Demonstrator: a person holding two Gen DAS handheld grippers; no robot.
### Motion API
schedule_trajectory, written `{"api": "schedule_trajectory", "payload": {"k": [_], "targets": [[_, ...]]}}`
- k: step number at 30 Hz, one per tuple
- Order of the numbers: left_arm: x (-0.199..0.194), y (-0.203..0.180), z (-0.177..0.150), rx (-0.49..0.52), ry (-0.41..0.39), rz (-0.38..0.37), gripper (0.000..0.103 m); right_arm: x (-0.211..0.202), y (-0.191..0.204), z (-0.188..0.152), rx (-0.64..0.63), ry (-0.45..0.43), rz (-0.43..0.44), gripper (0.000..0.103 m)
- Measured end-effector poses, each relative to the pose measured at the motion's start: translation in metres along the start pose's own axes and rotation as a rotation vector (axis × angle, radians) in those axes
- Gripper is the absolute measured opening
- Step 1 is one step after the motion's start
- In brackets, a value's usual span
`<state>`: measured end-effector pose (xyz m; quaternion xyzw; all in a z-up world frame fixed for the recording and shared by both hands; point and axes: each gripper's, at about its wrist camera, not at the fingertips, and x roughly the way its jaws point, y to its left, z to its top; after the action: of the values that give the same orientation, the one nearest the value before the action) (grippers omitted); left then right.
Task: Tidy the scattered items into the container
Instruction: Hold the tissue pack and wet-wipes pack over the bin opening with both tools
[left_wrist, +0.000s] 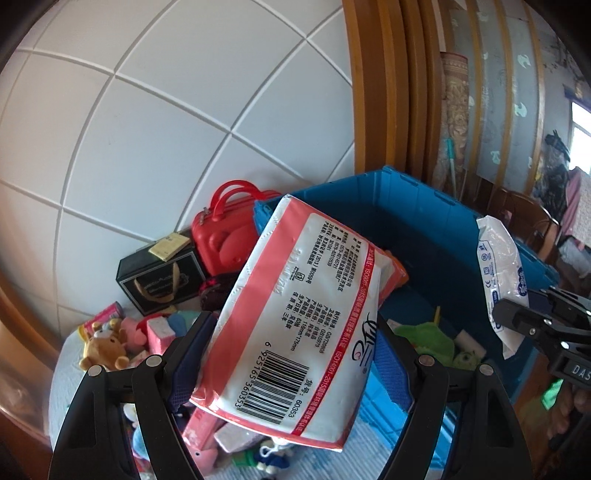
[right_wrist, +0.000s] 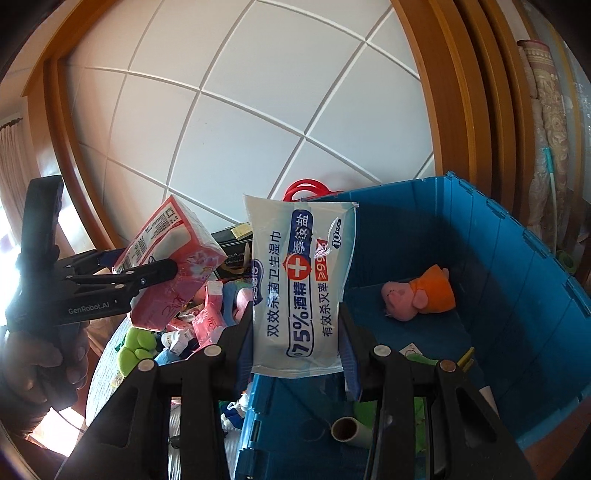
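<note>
Left gripper (left_wrist: 291, 354): squeezing tissue pack (left_wrist: 291, 317), held up near bin's left edge.
Right gripper (right_wrist: 297, 343): squeezing wipes pack (right_wrist: 301, 284), held up over bin's near-left edge.
Bin (right_wrist: 517, 295): blue, open; pig toy (right_wrist: 421, 291) and tube (right_wrist: 349, 430) inside.
Still out: teddy (left_wrist: 101, 347) and other toys, left of bin.
Could go wrong: letting go too soon, pack hitting rim and falling outside; thin wipes pack slipping; packs bumping together.

Black tongs (left_wrist: 291, 354), blue pads (left_wrist: 188, 365), silver rivets.
</note>
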<state>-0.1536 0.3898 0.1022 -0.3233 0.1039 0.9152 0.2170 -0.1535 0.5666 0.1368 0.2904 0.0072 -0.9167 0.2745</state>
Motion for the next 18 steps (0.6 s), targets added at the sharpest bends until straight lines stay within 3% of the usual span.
{"api": "schedule_trajectory", "payload": {"k": [18], "targets": [[0.033, -0.065, 0.043, 0.1, -0.017, -0.125, 0.081, -0.008, -0.051, 0.007, 0.06, -0.016, -0.098, 0.039]]}}
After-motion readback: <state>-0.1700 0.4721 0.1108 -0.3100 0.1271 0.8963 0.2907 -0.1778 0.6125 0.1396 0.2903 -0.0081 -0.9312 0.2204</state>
